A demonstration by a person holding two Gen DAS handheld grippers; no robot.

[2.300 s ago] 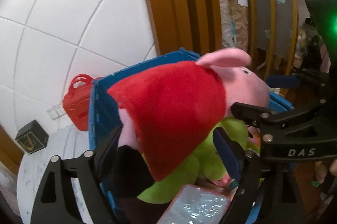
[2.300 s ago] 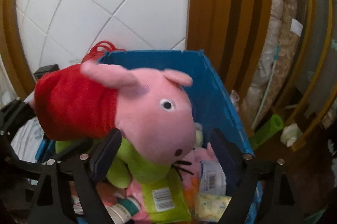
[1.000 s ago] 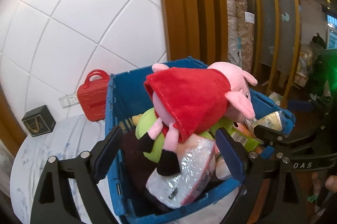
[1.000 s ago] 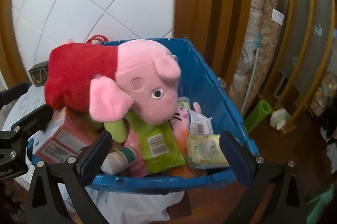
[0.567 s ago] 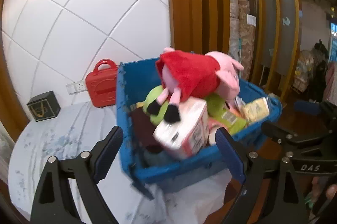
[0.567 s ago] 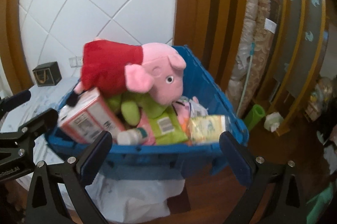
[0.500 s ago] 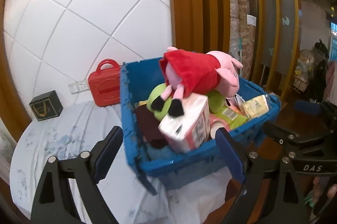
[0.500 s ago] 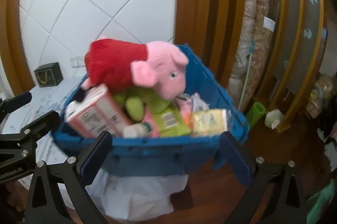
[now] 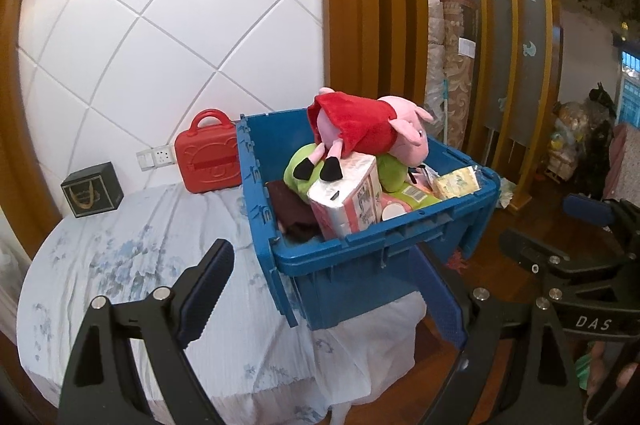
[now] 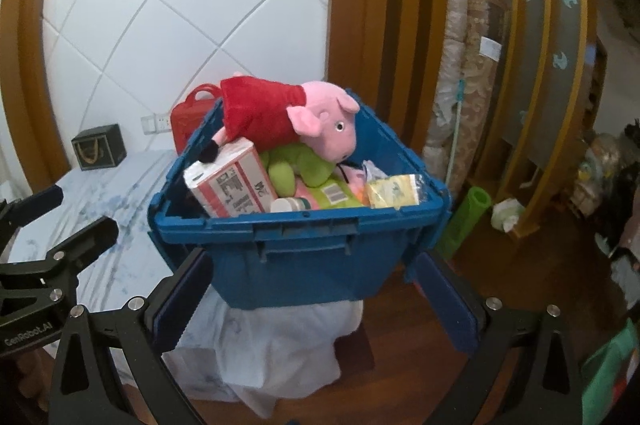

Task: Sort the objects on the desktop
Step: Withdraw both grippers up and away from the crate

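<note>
Blue crate (image 10: 304, 249) beyond right hand-held gripper (image 10: 316, 301)

left gripper (image 9: 320, 289) and right gripper (image 10: 316, 293) tilt downward — jaws wide apart, nothing between them.

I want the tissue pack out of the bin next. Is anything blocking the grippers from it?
Yes. The pig plush lies on top of the tissue pack, its feet on the pack's upper end. The bin wall hides the pack's lower part. Both grippers are open and empty.
</note>
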